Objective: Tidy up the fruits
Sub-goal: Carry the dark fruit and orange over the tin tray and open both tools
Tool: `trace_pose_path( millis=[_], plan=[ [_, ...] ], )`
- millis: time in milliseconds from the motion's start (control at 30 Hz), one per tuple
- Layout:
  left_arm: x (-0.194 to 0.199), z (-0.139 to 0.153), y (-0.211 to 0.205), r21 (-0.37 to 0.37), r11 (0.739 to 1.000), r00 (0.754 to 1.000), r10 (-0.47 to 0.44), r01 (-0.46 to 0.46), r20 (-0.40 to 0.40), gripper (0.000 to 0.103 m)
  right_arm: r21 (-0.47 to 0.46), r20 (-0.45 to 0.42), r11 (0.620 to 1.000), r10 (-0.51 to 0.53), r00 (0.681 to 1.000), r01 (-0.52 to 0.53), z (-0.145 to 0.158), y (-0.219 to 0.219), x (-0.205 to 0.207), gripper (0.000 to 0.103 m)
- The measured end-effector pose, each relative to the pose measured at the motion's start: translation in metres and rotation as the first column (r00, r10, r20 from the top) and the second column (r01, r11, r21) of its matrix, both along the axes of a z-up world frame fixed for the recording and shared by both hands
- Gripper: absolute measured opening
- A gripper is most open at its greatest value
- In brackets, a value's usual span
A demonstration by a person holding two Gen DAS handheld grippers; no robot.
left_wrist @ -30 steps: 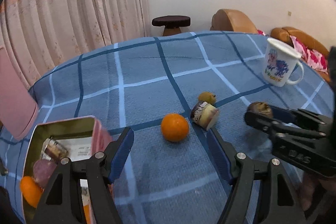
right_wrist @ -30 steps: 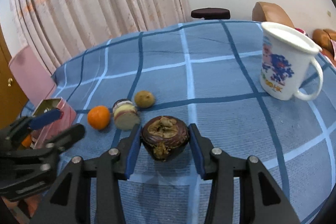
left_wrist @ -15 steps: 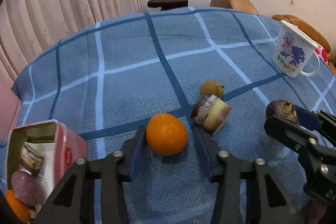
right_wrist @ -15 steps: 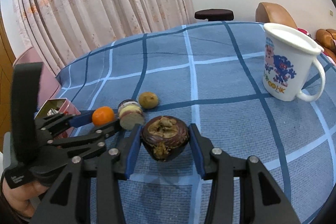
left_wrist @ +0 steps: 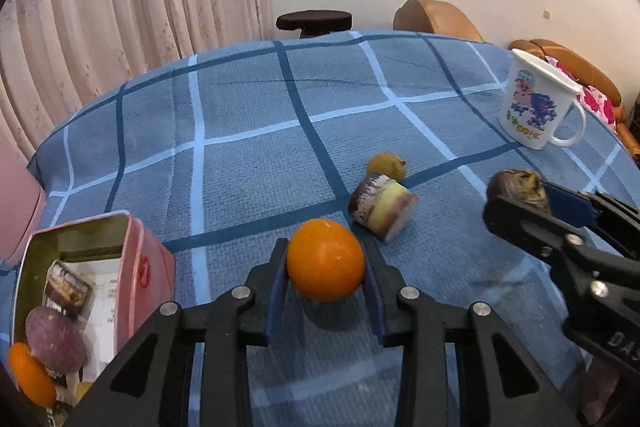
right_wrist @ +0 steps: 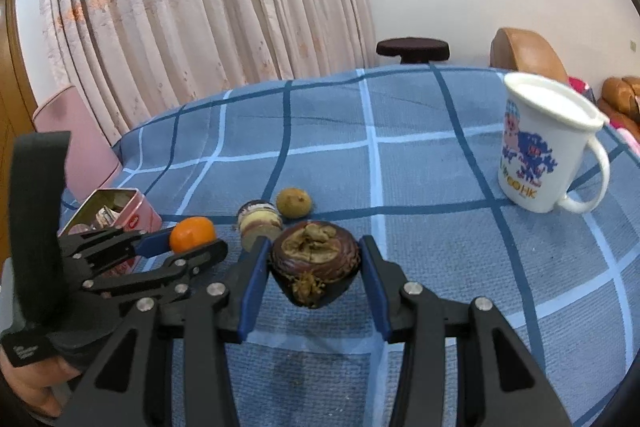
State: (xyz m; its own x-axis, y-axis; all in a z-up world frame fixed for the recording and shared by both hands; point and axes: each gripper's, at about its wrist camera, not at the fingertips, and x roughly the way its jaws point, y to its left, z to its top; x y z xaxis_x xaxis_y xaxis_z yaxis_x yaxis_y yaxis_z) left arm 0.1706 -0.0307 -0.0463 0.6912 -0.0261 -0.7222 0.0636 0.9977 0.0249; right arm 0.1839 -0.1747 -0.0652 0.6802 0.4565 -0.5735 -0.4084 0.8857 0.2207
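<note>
A second ago our left hand-held gripper [left_wrist: 325,277] stood wide open, well short of the orange [left_wrist: 325,259], which lay loose on the counter [left_wrist: 240,155]; now the orange sits between its blue pads [left_wrist: 276,283]. The jaws are closing, and both pads look to be touching the fruit's sides. Our right hand-held gripper [right_wrist: 314,281] has not changed — it grips the same dark mangosteen [right_wrist: 314,267] between its pads, as before.

In the left wrist view, the orange fills the gap at the fingertips. The cut fruit chunk [left_wrist: 382,207] lies just beside it at 2 o'clock, and the small brown fruit [left_wrist: 386,165] lies just past the chunk, near touching it. The pink tin [left_wrist: 140,259] stands at 9 o'clock from the orange, open, with an orange and a purple fruit inside. The right hand-held gripper with its mangosteen is at 3 o'clock, and the white mug [left_wrist: 536,107] stands well apart at 2 o'clock.

In the right wrist view, the orange is at 9 o'clock from the mangosteen, the mug at 2 o'clock.
</note>
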Motion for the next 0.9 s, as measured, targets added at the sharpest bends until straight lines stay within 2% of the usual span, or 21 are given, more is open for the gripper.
trace_pose_path(
  millis=[333,900],
  plan=[
    [-0.031,0.012,0.007,-0.051,0.999,0.999,0.005,-0.002,0.054,0.036,-0.027,0.018,0.999,0.028,0.999,-0.028,0.0,0.011,-0.02,0.048],
    [-0.056,0.019,0.027,-0.079,0.997,0.993,0.036,-0.027,0.108,0.036,-0.05,0.043,0.997,0.06,0.997,-0.058,0.002,0.036,-0.034,0.048]
  ],
)
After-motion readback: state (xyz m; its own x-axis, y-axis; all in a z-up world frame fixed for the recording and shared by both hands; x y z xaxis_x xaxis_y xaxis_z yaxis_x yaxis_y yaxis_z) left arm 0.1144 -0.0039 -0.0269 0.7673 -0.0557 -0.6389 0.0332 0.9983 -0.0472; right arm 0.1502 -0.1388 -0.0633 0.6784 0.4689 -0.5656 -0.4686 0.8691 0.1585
